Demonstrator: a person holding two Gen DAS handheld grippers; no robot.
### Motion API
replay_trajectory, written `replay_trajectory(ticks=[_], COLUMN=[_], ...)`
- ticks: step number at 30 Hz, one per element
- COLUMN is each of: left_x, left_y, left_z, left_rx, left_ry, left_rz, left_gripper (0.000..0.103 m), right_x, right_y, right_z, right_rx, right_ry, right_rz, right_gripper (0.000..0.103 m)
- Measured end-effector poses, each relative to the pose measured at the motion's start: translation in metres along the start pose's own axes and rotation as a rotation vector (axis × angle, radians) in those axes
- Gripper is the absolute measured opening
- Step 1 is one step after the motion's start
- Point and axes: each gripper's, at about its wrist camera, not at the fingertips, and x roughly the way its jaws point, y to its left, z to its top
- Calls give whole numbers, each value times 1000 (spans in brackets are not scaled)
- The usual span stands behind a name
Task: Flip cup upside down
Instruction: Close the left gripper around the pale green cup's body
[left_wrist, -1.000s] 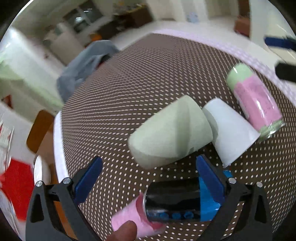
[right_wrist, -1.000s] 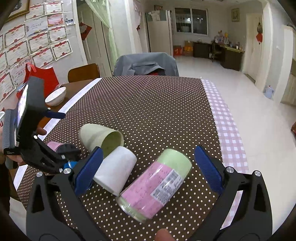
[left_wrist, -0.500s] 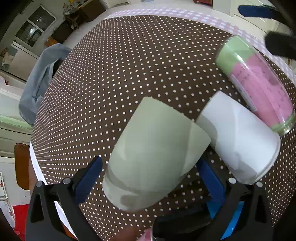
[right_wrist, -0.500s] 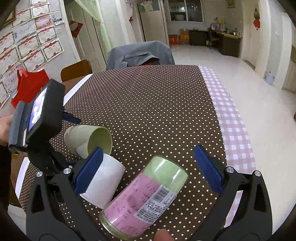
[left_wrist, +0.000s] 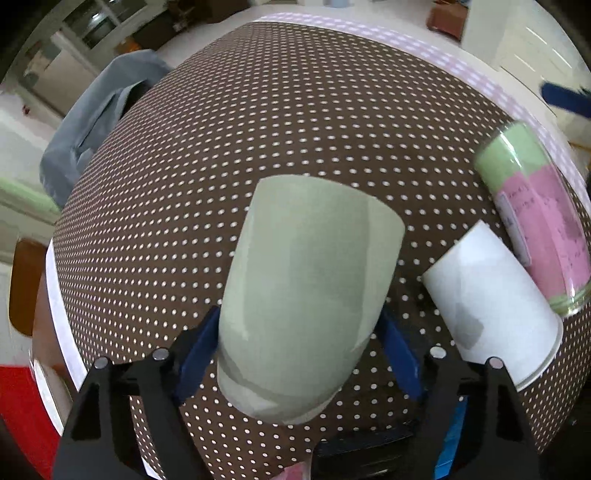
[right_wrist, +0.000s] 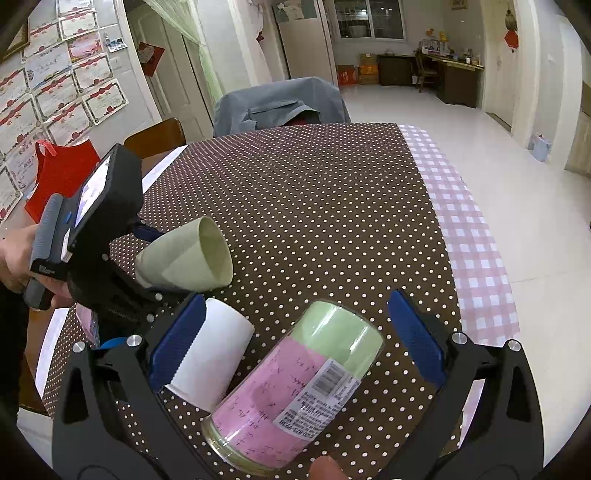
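Note:
My left gripper (left_wrist: 299, 347) is shut on a pale green cup (left_wrist: 306, 288), its blue pads pressed on both sides near the base. In the right wrist view the green cup (right_wrist: 184, 258) is lifted off the table and tilted, mouth facing right, held by the left gripper (right_wrist: 147, 254). A white paper cup (left_wrist: 491, 306) lies on its side to the right; it also shows in the right wrist view (right_wrist: 218, 358). My right gripper (right_wrist: 295, 339) is open and empty, hovering over a clear jar (right_wrist: 295, 384) lying on its side.
The table has a brown dotted cloth (right_wrist: 314, 192) with a pink checked strip (right_wrist: 469, 236) along its right edge. The jar with pink and green label (left_wrist: 535, 221) lies right of the white cup. A chair with a grey jacket (right_wrist: 277, 103) stands at the far end.
My left gripper has closed around the green cup and lifted it off the cloth, tilting it. The right gripper has stayed open over the jar.

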Motion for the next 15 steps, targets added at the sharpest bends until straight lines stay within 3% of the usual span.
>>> replay_trajectory(ticks=[6,15], left_x=[-2,-56], left_y=[15,2], left_z=[3,-12], left_rx=[-81,-117], left_ry=[-32,-105], left_rz=[15,61], left_gripper=[78,78], right_x=[-9,-33], right_y=[-1,-9], right_z=[-4,-10], right_rx=[6,17], right_ry=[-10,-52], right_rz=[-1,5], right_gripper=[97,97])
